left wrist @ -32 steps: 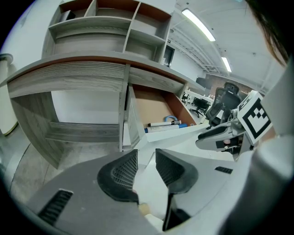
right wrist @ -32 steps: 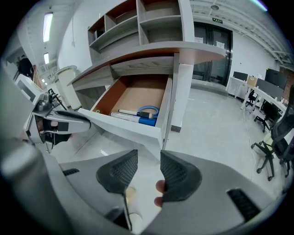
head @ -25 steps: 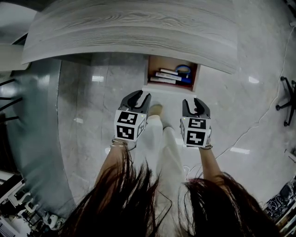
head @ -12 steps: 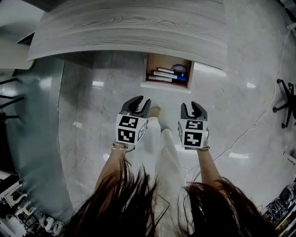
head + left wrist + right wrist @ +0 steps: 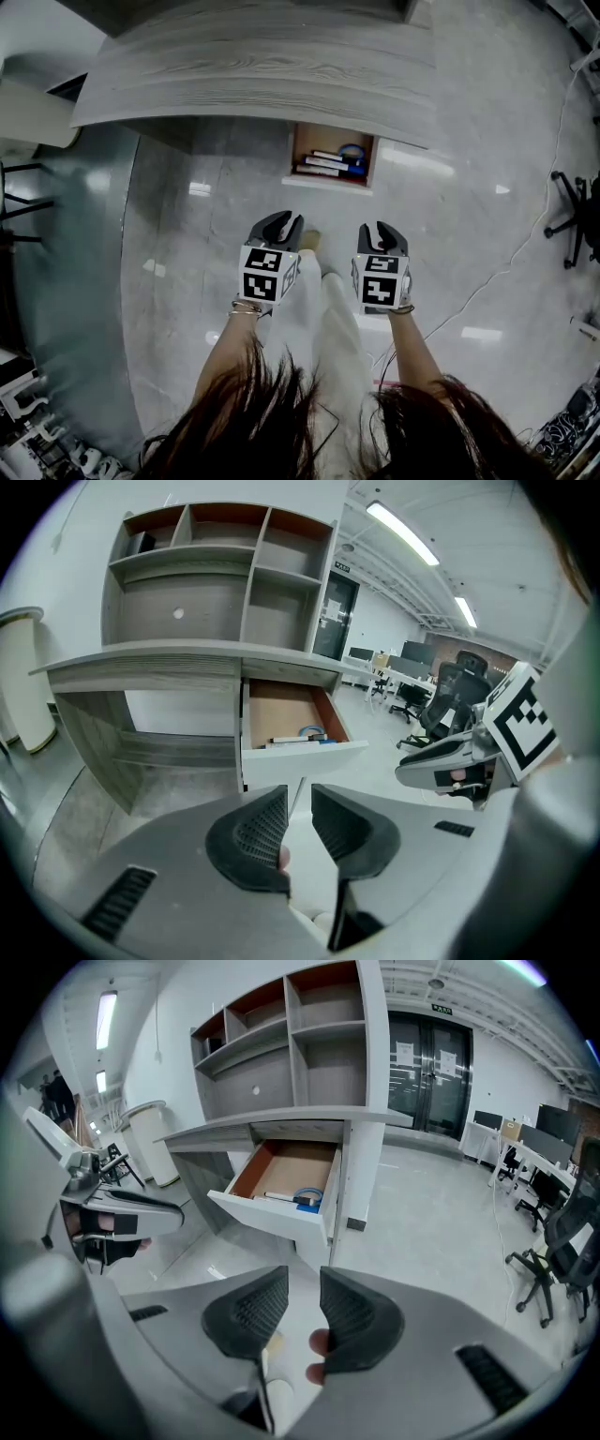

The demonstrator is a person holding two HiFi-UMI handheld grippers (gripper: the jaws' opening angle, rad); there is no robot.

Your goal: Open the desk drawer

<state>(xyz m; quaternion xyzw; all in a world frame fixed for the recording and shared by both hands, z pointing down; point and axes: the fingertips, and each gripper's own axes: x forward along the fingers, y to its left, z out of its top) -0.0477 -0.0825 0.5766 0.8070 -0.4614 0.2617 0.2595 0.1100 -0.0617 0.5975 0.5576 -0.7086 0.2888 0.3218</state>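
Glossy marble floor (image 5: 187,281), black office chairs (image 5: 553,1241), glass double doors (image 5: 431,1072), ceiling light strips (image 5: 403,534)

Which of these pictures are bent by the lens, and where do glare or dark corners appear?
Head view: the grey wood-grain desk top curves like a barrel, and lamp reflections shine on the glossy pale floor. Left gripper view: a round black border cuts the corners, and the long ceiling light strip burns out white. Right gripper view: same dark border; the open white-fronted drawer looks sharp.

The head view looks steeply down onto the desk (image 5: 253,84). Both gripper views face it from the front, a little way off, and share the drawer (image 5: 291,726).
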